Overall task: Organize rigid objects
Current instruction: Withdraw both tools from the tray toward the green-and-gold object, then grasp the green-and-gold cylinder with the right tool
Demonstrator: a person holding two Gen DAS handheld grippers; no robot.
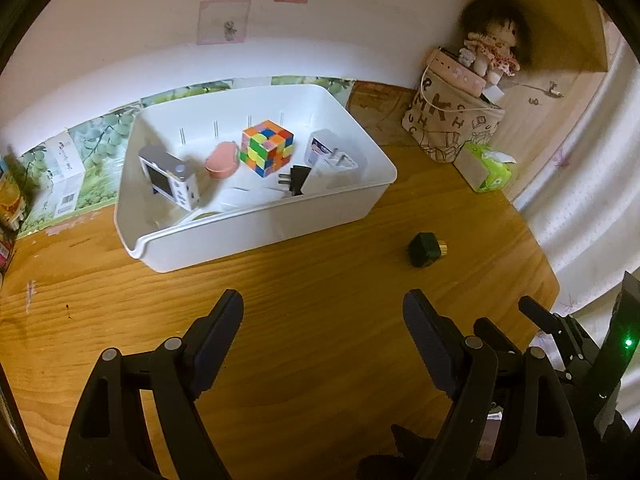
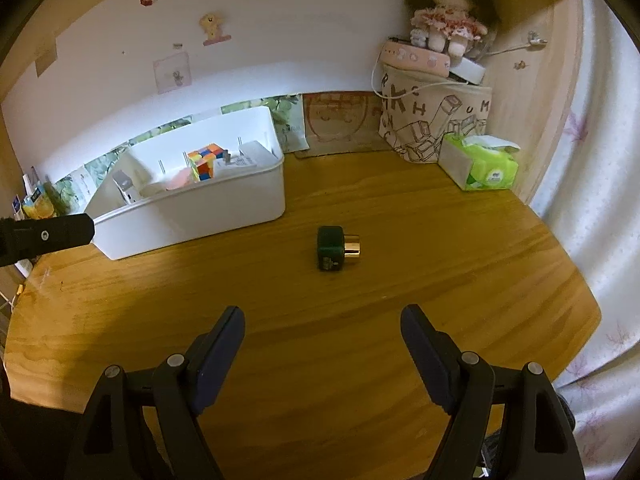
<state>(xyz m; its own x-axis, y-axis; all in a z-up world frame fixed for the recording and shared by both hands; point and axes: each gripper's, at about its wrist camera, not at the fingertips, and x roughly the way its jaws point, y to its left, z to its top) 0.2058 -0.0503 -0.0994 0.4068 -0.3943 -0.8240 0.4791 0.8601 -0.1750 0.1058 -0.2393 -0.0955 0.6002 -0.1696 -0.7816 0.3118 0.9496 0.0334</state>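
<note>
Both tools stand with their jaws spread wide and nothing between them. Left gripper [image 1: 322, 336] hangs over bare wood in front of the white plastic bin [image 1: 256, 224], touching nothing. Right gripper [image 2: 322, 344] is likewise apart from everything, its fingers aimed toward the small dark green bottle with a gold cap [image 2: 337, 249], which lies on its side on the wooden tabletop [image 2: 360, 320], alone and near the bin's right end.

Inside the bin sit a Rubik's cube [image 1: 267, 147], a small white toy camera [image 1: 170, 178] leaning at the left, a pink rounded case [image 1: 222, 160], a black plug [image 1: 295, 180] and a white charger box [image 1: 332, 156]. Flat white items on the bin's floor are partly hidden by the near wall and hard to identify.

In the right wrist view, 1 finger of the left gripper juts in from the left edge, cut off by the frame. In the left wrist view, part of the right gripper shows at the lower right with a green light on it.

Behind the table rises a white wall [image 2: 280, 40] with stickers. In the right corner, a doll [image 2: 448, 20] sits on a pink box above a lettered fabric bag [image 2: 432, 120], with a green tissue pack [image 2: 480, 164] beside it. A pale curtain [image 2: 600, 200] hangs to the right.
</note>
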